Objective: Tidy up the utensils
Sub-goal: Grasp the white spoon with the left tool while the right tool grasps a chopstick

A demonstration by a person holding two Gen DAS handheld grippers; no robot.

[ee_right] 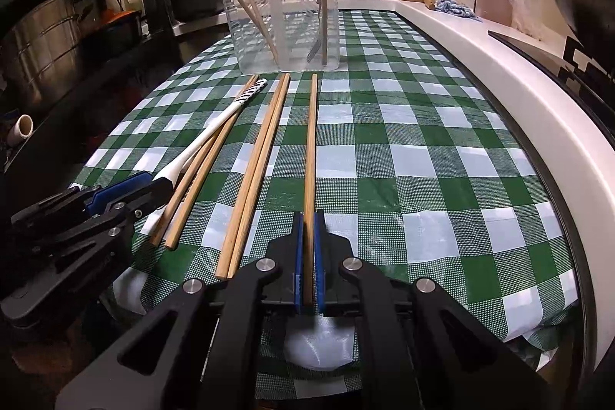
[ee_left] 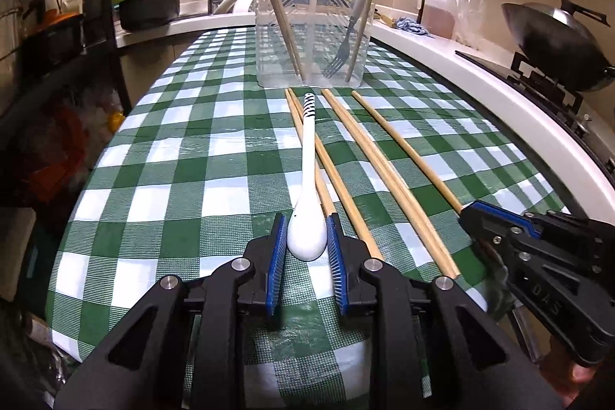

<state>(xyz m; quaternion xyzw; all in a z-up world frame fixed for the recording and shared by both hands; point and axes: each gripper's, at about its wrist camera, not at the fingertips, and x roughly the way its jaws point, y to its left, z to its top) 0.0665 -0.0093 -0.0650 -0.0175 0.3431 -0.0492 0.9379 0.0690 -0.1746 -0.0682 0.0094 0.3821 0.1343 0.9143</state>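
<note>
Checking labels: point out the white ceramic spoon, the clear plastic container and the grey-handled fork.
white ceramic spoon (ee_left: 307,237): left wrist view, on its bowl.
clear plastic container (ee_left: 265,64): left wrist view, on its left front wall.
grey-handled fork (ee_left: 340,58): left wrist view, on its tines.

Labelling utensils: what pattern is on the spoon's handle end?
Black stripes on the white spoon, clearest in the left wrist view.

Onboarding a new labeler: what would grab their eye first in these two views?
Probably the left gripper closed around the bowl of a white spoon on the green checked tablecloth, and the right gripper shut on a single chopstick alongside. Behind them stands a clear plastic tub already holding chopsticks and a fork.
</note>
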